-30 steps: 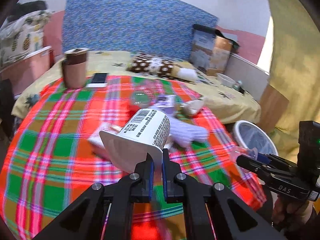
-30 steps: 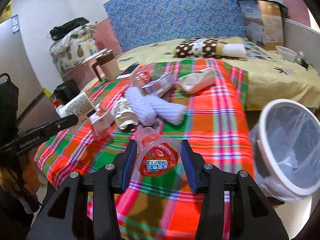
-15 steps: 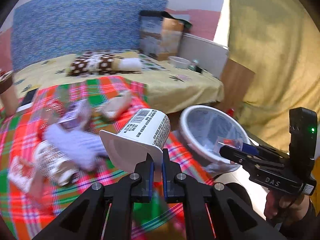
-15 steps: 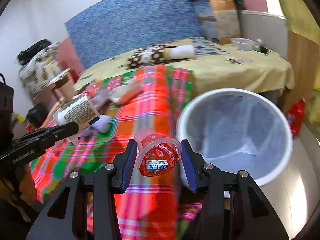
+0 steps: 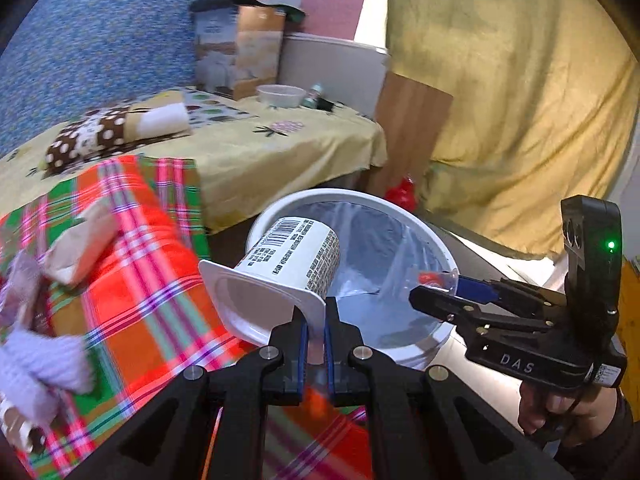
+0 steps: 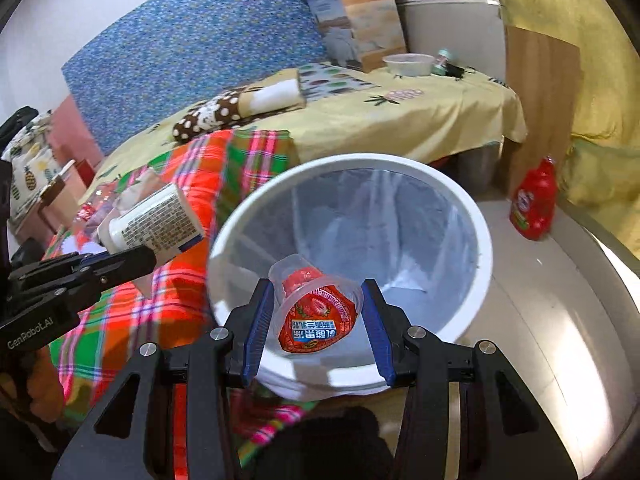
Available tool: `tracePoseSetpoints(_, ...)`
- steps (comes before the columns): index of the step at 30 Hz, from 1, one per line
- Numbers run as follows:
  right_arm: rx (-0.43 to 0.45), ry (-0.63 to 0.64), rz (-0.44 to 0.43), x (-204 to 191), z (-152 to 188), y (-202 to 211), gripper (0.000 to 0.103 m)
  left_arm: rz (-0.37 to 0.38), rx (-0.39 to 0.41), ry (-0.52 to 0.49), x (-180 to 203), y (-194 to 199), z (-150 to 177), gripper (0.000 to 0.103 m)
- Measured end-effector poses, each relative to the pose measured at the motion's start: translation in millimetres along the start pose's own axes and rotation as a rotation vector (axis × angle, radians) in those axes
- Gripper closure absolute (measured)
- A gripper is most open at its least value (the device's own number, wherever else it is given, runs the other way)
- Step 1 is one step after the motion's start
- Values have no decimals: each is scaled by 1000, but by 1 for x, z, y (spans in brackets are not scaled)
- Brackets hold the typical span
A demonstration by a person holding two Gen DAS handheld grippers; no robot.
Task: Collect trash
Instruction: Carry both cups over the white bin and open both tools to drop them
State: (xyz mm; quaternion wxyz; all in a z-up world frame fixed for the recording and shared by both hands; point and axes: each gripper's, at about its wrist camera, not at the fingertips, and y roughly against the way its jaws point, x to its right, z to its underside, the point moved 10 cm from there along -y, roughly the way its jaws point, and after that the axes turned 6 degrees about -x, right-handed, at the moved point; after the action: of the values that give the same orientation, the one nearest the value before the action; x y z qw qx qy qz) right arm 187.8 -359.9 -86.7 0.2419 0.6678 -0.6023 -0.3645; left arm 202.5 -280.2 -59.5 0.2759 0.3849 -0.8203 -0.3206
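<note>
My left gripper is shut on the rim of a white yogurt cup with a barcode, held at the near edge of the white trash bin. My right gripper is shut on a clear jelly cup with a red label, hanging over the bin's near rim. The bin has a clear liner and looks mostly bare inside. In the right wrist view the left gripper with the yogurt cup sits left of the bin. The right gripper shows in the left wrist view at the bin's right rim.
More trash lies on the plaid cloth: a crumpled paper bag and a white glove. A red bottle stands on the floor beyond the bin. Behind are a bed with yellow sheet and a wooden board.
Both grippers swung right, away from the plaid cloth, to the trash bin, each keeping its cup. The bin now fills the middle of both views.
</note>
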Motion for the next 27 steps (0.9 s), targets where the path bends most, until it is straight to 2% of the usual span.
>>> tracePoseSetpoints(14, -47, -43, 44, 24, 5, -12, 55, 74, -74, -60, 23, -46, -8, 96)
tracePoseSetpoints(17, -61, -45, 54, 26, 7, -14, 55, 69, -78, -51, 22, -50, -6, 91)
tracePoseSetpoints(18, -60, -48, 53, 27, 8, -13, 54, 70, -72, -49, 22, -48, -6, 89)
tracePoseSetpoints(21, -54, -52, 52, 28, 8, -12, 41, 75, -60, -42, 22, -44, -7, 88)
tracePoseSetpoints(27, -40, -49, 48, 25, 6, -7, 40, 74, -50, -20, 18, -36, -5, 88)
